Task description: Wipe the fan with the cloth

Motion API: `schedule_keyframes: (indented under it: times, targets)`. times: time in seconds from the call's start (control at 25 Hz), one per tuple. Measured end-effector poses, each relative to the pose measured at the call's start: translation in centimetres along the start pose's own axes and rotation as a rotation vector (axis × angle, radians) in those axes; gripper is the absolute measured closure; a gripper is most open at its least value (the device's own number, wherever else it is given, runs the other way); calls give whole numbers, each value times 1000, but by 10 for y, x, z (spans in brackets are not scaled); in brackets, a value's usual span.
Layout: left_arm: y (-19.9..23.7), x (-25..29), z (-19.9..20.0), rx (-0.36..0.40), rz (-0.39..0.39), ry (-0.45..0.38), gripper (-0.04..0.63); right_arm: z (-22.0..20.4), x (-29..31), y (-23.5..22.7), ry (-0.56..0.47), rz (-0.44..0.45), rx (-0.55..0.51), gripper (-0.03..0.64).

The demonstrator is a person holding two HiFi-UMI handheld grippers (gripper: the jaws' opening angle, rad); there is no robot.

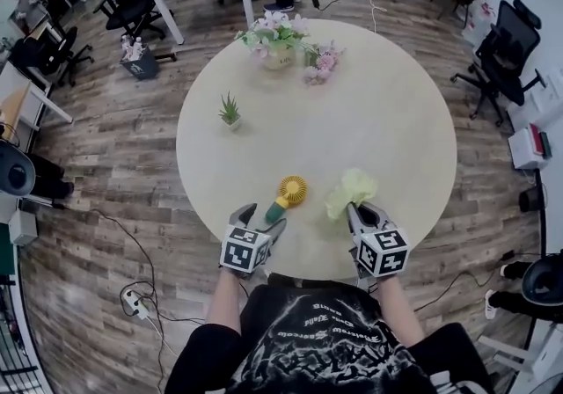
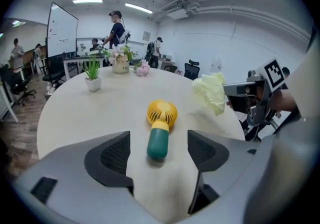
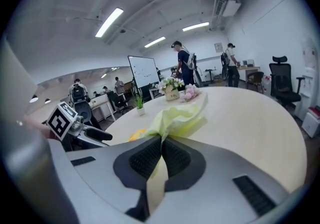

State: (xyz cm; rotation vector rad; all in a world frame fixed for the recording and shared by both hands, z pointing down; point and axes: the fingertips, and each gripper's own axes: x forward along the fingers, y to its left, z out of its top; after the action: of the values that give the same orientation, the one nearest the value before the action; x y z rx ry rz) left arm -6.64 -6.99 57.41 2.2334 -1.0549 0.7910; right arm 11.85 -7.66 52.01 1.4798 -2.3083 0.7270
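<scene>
Left gripper (image 1: pixel 262 218) gapes wide — the yellow-and-green handheld fan (image 2: pixel 161 118) lies on the round beige table (image 1: pixel 378 102), seemingly untouched; right gripper (image 3: pixel 161 143) pinches a pale-yellow cloth (image 3: pixel 180 118).

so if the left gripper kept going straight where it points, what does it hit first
Probably the fan, green handle end first: it lies on the table dead ahead of the left gripper, in line with its open jaws. Depth is unclear.

Grey left tongs (image 1: pixel 262 215), grey right tongs (image 1: pixel 359 207), marker cubes (image 1: pixel 244 249), black printed T-shirt (image 1: pixel 325 339)
</scene>
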Motion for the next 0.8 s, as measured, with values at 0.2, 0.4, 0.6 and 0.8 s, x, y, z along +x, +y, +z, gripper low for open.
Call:
schedule_keyframes:
  times: [0.2, 0.4, 0.6, 0.8]
  targets:
    - [-8, -26, 17, 46, 30, -82, 235, 32, -31, -10, -118, -44, -74, 603]
    - [-24, -54, 48, 47, 57, -244, 235, 68, -71, -19, -254, -107, -99, 603]
    - [-45, -93, 101, 86, 88, -458, 235, 94, -108, -18, -366, -180, -139, 603]
    - [-62, -123, 129, 127, 108, -573, 235, 104, -123, -6, -405, -194, -205, 601]
